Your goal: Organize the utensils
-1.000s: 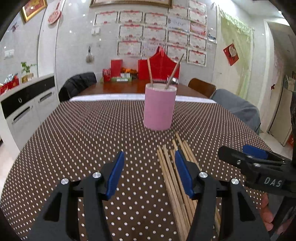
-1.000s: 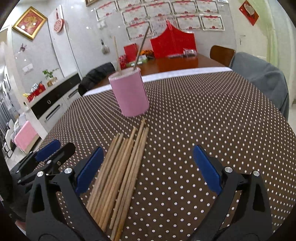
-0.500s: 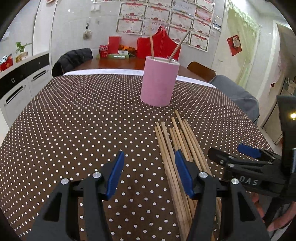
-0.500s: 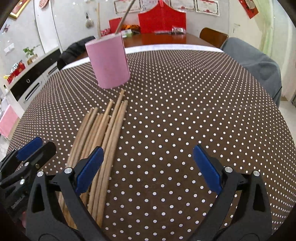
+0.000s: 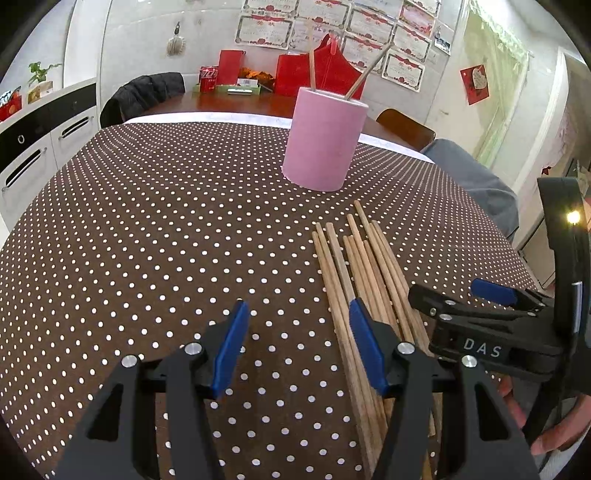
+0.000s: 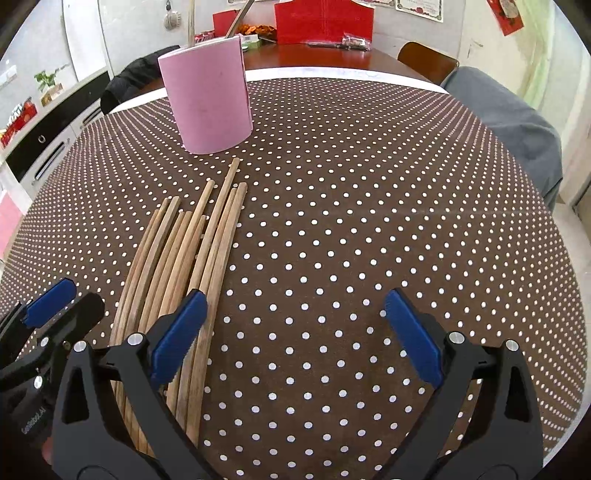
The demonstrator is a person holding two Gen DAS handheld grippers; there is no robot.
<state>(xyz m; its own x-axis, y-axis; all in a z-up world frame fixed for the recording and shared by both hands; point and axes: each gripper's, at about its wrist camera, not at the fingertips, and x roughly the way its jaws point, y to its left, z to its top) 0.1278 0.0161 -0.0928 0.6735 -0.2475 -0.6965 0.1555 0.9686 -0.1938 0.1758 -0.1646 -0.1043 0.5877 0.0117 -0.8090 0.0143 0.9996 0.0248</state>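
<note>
Polka-dotted cloth (image 6: 369,221) carries our chopsticks (image 6: 192,251) at lower left, fanned below the pink holder (image 6: 208,96). Both our left gripper (image 5: 295,332) and right gripper (image 6: 295,317) gape empty. We should shift the right one left to straddle a single outer stick, then close.

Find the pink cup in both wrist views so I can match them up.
Left wrist view: the pink cup stands upper centre-right, beyond the chopsticks on the table.
Right wrist view: the pink cup stands upper left, again beyond the chopsticks.
Shared landmark: the red paper stand by the wall.
</note>
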